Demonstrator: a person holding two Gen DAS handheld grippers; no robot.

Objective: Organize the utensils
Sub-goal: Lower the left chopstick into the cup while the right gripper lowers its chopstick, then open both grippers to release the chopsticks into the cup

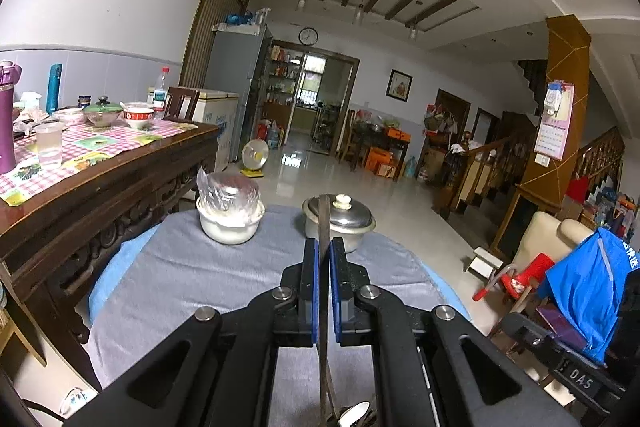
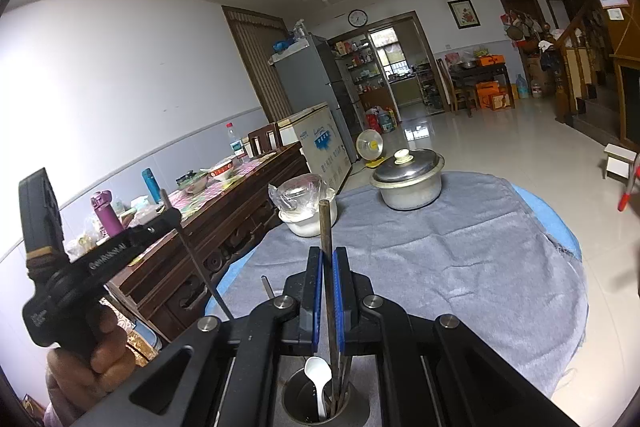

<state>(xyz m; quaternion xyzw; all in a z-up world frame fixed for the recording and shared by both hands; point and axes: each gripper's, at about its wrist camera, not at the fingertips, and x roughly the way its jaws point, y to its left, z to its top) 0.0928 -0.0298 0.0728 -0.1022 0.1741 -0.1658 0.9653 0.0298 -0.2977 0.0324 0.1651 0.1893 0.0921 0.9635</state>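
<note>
My left gripper pinched tight on one chopstick, my right gripper pinching another chopstick, its lower end in the metal holder beside a white spoon, holder at the table's near edge.

My left gripper clamps a dark flat chopstick, upright, blue pads pressed to it. At 6 o'clock, a white spoon. Grey cloth below; white bowl at 11, lidded steel pot at 12.
</note>
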